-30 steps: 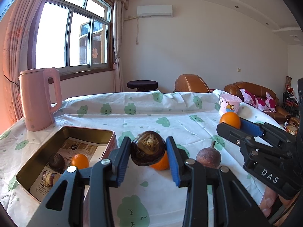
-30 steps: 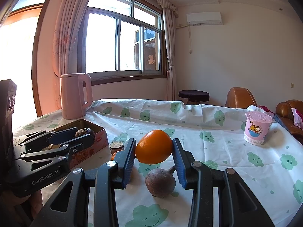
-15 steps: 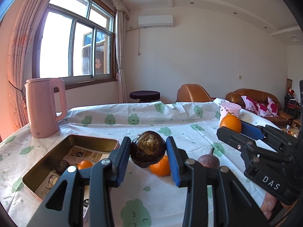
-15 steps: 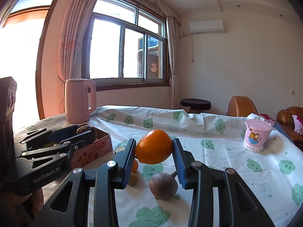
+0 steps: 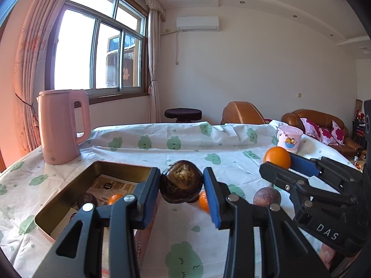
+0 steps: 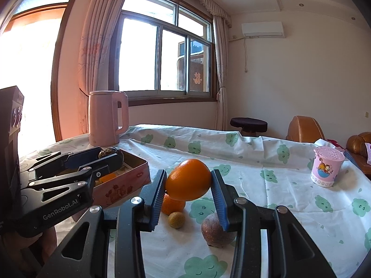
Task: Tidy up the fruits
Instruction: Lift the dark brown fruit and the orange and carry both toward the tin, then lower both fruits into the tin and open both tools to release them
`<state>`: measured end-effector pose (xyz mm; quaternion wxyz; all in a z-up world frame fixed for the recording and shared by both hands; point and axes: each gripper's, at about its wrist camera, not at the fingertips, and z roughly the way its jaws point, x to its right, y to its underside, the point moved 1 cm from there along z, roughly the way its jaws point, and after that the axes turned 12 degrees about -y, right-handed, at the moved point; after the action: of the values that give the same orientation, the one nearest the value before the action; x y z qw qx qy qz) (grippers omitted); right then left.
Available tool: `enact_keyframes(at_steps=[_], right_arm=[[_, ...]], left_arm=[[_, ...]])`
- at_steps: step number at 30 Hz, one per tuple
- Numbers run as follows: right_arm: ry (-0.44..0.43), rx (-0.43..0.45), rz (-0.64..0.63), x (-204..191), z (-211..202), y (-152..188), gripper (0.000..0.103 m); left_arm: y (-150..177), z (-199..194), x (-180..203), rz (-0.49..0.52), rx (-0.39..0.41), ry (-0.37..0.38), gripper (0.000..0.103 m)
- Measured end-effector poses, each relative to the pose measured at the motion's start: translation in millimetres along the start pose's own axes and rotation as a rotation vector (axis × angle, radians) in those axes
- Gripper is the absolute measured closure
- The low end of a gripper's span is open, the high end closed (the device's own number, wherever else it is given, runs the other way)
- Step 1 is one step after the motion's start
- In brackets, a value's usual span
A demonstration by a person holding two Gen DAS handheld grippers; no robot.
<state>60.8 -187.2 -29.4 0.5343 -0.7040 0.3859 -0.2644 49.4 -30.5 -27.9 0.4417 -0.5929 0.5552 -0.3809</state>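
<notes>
My left gripper (image 5: 182, 185) is shut on a dark brown mangosteen (image 5: 181, 181), held in the air by the right rim of the open metal tin (image 5: 69, 190). The tin holds a dark fruit (image 5: 87, 199) and a small orange (image 5: 115, 198) on printed paper. My right gripper (image 6: 189, 184) is shut on a large orange (image 6: 188, 179), lifted above the tablecloth. Under it lie a small orange (image 6: 172, 205), a little yellow-brown fruit (image 6: 176, 219) and a purple-brown passion fruit (image 6: 214, 230). Each gripper shows in the other's view: the right gripper (image 5: 281, 162) at the right, the left gripper (image 6: 109, 156) over the tin (image 6: 129, 180).
A pink kettle (image 5: 61, 126) stands at the table's far left behind the tin. A pink cartoon cup (image 6: 327, 166) sits at the far right. The white cloth with green clouds (image 5: 185, 146) covers the table. Brown sofas and a stool stand beyond the far edge.
Both wrist views have tilted upward a little, so the table and fruits sit lower in frame. Both grips hold unchanged.
</notes>
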Motion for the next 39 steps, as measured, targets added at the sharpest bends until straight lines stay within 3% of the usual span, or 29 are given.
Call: enact_keyframes(at_steps=[13, 28, 39], right_arm=[[-0.081, -0.035, -0.044, -29.6, 33.7, -16.9, 0.062], [-0.177, -0.08, -0.057, -61.7, 82.8, -32.6, 0.062], [-0.219, -0.137, -0.07, -86.0, 117.0, -35.2, 0.062]], left_arm=[[1.2, 11.1, -36.5, -0.029, -0.049, -0.053, 0.063], [-0.2, 34.4, -111.1, -0.097, -0.122, -0.167, 0.063], [1.6, 52.4, -133.2, -0.094, -0.179, -0.219, 0.063]])
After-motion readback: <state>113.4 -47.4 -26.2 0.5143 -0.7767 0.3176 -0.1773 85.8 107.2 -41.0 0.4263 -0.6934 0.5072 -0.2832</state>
